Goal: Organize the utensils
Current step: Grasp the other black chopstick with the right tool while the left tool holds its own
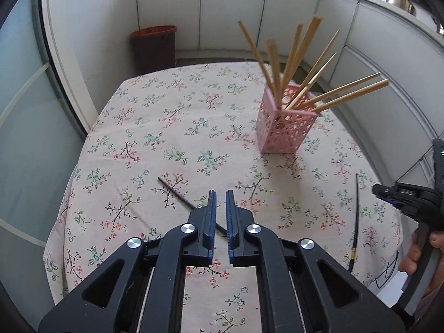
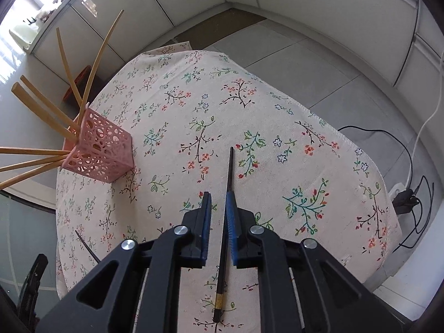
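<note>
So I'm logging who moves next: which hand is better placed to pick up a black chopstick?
Right, probably. The right tongs are open with a black chopstick running lengthwise between them. The left tongs straddle the other chopstick crosswise, nearer their base.

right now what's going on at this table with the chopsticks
A person holds a claw in each hand, sorting chopsticks into a pink holder on the floral tablecloth. Several wooden chopsticks already stand in it. Two black chopsticks lie on the cloth: the left claw is open over one, and the right claw is open around the other. Neither is gripped yet.
</note>
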Demonstrator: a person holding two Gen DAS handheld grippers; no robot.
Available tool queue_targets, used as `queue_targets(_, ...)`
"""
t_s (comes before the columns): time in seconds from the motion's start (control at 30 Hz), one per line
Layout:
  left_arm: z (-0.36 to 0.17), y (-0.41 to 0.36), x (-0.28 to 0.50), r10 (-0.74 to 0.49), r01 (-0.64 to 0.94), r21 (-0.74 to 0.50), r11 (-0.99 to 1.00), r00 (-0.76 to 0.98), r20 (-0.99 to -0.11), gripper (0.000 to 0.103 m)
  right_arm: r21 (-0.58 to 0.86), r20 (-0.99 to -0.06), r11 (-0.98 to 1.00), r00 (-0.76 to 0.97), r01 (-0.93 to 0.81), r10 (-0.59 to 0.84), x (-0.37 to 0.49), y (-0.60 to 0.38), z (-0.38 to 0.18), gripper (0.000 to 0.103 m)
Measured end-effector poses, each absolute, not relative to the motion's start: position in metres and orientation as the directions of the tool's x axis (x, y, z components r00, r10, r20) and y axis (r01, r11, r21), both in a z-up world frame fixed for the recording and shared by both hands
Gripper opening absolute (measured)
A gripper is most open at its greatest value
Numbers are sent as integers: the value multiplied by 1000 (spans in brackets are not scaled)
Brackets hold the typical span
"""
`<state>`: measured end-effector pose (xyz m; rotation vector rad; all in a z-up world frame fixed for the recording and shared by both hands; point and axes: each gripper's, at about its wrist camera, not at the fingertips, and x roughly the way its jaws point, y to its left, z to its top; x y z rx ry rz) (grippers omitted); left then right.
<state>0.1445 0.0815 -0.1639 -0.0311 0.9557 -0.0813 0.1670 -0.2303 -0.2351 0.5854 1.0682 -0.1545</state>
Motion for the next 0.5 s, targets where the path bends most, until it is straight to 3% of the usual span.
queue_targets(0.03, -172, 85, 151, -65, 20, -65, 998, 548, -834, 31, 391, -857, 828, 487, 402, 168, 165, -233, -236, 32)
queue_targets(0.07, -179, 91, 156, -67, -23, -92, 995, 522, -850, 56, 406, -855, 817, 486, 409, 181, 164, -237, -236, 34)
queue_targets(0.1, -185, 101, 163, -85, -83, -144, 986, 493, -866, 74, 417, -854, 809, 483, 415, 192, 164, -239, -237, 36)
queue_targets(0.2, -208, 133, 183, -143, -267, -270, 925, 414, -899, 77, 441, -850, 786, 482, 434, 211, 161, -248, -236, 41)
queue_targets(0.3, -233, 146, 194, -184, -374, -308, 875, 333, -925, 77, 462, -850, 767, 469, 445, 239, 161, -256, -237, 43)
queue_targets(0.4, -249, 141, 202, -128, -434, -246, 867, 283, -950, 77, 473, -850, 751, 462, 460, 253, 160, -263, -239, 43)
queue_targets(0.5, -252, 129, 211, 10, -460, -122, 879, 275, -962, 77, 480, -851, 735, 457, 478, 259, 158, -272, -243, 44)
